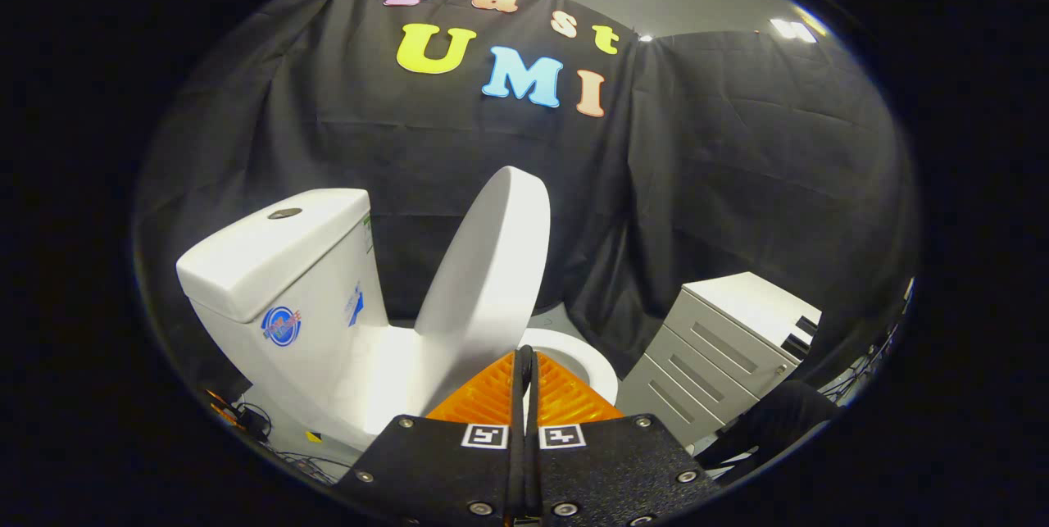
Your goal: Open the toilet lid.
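My hand-held gripper (524, 356) fingers pressed together, holding nothing. Toilet lid (490, 265) raised, tilted short of tank (283, 265). Advise: nudge lid's edge gently until it leans on tank.

My gripper (525, 363) has its two fingers (492, 392) pressed flat together, no gap between them along the whole visible length (just a thin dark seam down the middle). Nothing sits between them. Tips meet in a point straight ahead, aimed slightly upward. The two finger mounts behind them sit side by side, touching, one square marker on each. Fingers look level with each other, neither ahead of the other. My hand on the grip is out of sight.
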The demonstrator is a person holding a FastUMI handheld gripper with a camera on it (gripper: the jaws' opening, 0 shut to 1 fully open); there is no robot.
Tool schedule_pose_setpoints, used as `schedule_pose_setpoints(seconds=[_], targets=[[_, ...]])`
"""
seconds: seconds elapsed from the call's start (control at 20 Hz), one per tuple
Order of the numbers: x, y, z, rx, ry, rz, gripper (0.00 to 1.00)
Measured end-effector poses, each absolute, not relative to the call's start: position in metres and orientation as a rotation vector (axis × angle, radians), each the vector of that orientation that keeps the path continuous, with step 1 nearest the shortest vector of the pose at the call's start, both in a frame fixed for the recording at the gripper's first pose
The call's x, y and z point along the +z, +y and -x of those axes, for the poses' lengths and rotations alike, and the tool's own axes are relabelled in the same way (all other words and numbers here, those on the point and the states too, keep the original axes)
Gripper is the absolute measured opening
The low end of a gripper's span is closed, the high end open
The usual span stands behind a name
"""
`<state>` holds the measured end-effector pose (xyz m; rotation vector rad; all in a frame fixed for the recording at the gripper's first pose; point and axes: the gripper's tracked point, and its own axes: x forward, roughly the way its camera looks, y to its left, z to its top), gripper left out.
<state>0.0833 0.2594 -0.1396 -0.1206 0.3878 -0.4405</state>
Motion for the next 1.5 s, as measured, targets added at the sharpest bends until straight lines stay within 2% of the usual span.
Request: schedule_pose_setpoints(seconds=[0.95, 1.5], targets=[[-0.132, 0.374, -0.106, -0.194, 0.323, 0.141, 0.00], [-0.137, 0.405, -0.114, -0.099, 0.316, 0.114, 0.00]])
